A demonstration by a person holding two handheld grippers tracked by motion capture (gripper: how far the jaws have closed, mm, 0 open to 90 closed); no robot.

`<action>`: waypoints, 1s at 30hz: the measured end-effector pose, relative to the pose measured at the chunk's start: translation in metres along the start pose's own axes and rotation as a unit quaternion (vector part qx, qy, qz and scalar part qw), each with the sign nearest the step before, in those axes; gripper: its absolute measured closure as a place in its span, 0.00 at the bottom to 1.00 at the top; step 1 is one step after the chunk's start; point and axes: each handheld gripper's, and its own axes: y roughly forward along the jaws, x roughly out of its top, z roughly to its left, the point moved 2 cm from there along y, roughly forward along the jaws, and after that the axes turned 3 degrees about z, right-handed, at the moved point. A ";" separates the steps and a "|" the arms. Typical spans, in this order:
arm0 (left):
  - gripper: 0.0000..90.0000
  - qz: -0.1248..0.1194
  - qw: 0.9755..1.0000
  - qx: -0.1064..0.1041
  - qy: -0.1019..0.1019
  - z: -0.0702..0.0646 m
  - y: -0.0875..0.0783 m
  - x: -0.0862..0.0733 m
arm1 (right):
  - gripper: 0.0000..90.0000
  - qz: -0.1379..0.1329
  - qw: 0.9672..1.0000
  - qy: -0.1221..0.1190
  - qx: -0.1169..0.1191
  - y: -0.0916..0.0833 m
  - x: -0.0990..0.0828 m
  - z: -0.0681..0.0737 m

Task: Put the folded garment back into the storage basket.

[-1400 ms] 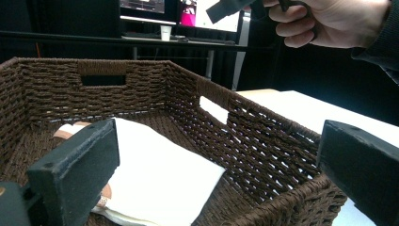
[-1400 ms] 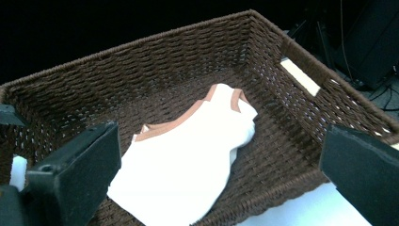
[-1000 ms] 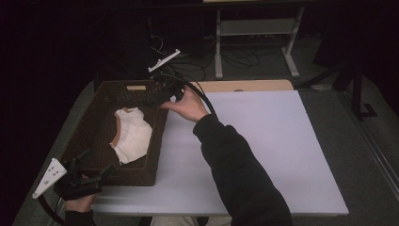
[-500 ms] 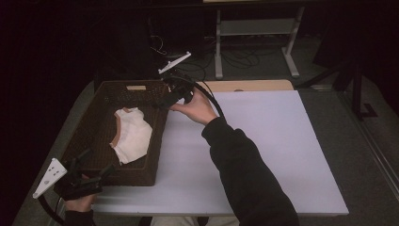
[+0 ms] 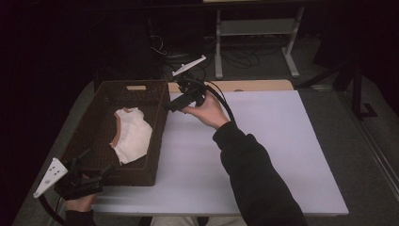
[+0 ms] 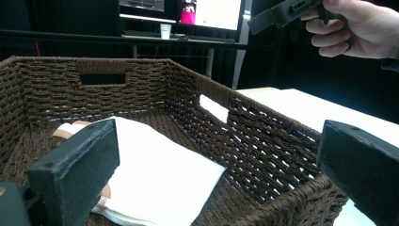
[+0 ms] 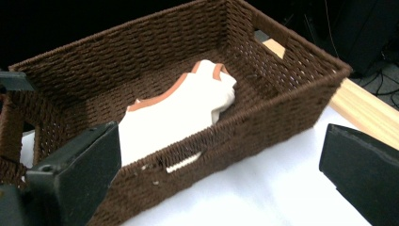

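Holding nothing, jaws spread wide on the right gripper, raised just above the desk beside the far right rim of the brown woven basket, probably backed off for a look inside. Spread wide and empty too on the left gripper, parked low at the basket's near left corner, likely waiting or ready to steady it. Lying flat on the basket floor, a small folded white garment with orange trim, touched by neither gripper. Nothing else visible inside.
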 end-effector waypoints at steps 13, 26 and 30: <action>0.00 -0.001 1.000 0.000 0.001 0.000 0.000 0.000 | 0.00 -0.010 1.000 0.013 -0.012 -0.021 -0.021 -0.014; 0.00 0.000 1.000 0.001 0.000 0.000 0.001 0.000 | 0.00 -0.015 0.999 0.020 -0.025 -0.039 -0.040 -0.024; 0.00 0.000 1.000 0.001 0.000 -0.001 0.001 0.000 | 0.00 -0.016 0.999 0.023 -0.028 -0.043 -0.047 -0.027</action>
